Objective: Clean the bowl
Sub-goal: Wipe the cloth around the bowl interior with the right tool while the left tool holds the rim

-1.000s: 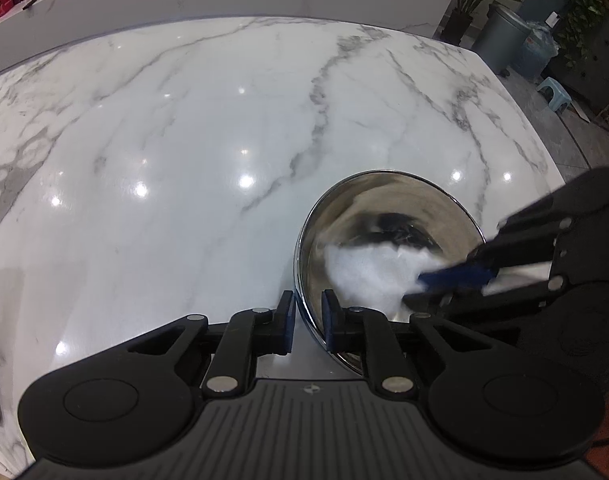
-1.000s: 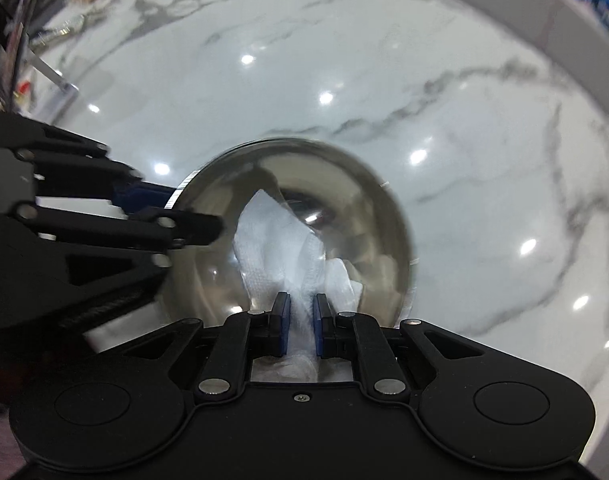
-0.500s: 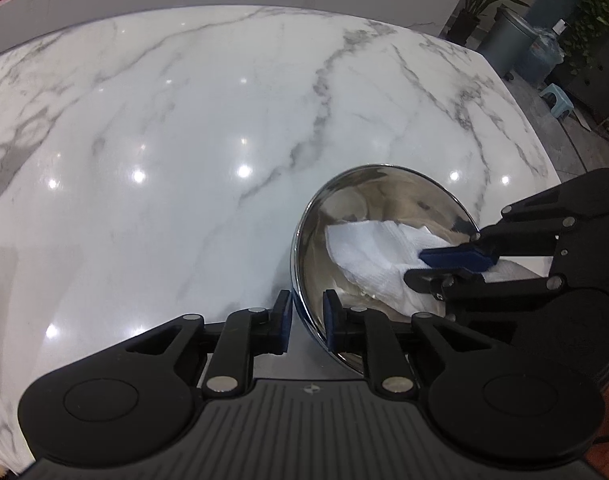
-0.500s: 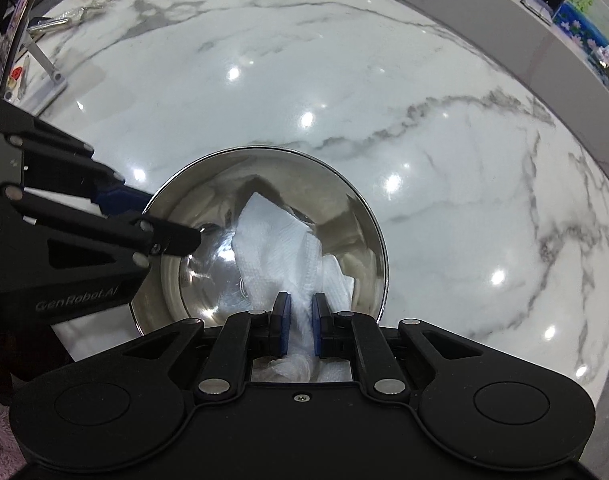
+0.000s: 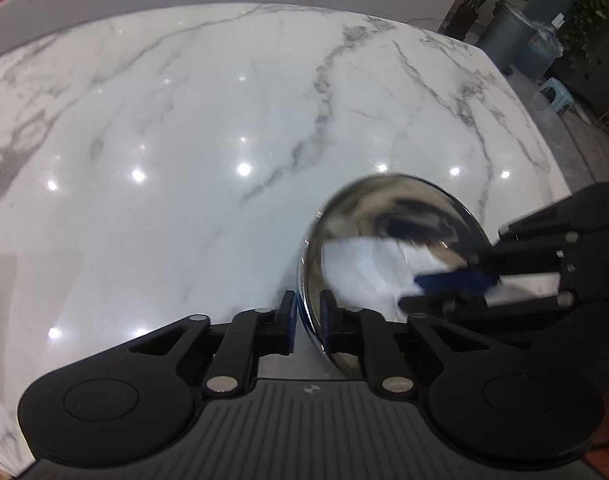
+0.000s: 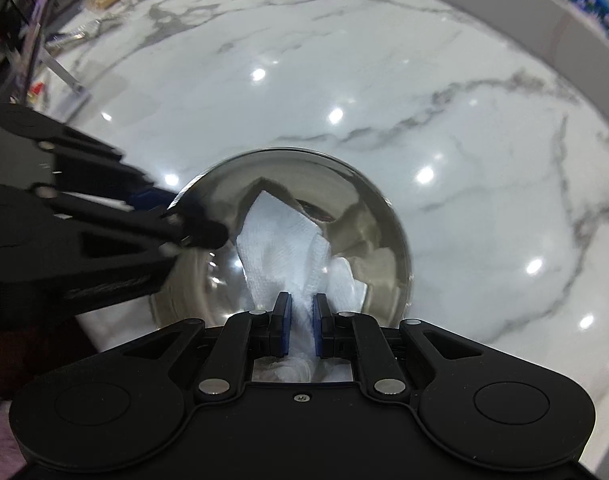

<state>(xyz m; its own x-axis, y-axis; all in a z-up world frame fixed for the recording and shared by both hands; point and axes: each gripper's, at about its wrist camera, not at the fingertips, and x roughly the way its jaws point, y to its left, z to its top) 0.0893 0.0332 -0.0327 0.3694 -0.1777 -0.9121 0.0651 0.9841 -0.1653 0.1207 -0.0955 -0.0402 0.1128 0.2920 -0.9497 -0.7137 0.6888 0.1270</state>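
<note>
Through the left wrist camera I see my left tongs [image 5: 307, 322] clamped on the near rim of the steel bowl [image 5: 388, 216], which sits on the marble surface [image 5: 184, 140]; my right tongs [image 5: 444, 290] reach in from the right, blurred, over the white paper towel [image 5: 360, 264]. Through the right wrist camera, my right tongs [image 6: 301, 326] are pinched on the paper towel [image 6: 280, 248] inside the bowl [image 6: 378, 208], and my left tongs [image 6: 172, 216] grip its left rim.
</note>
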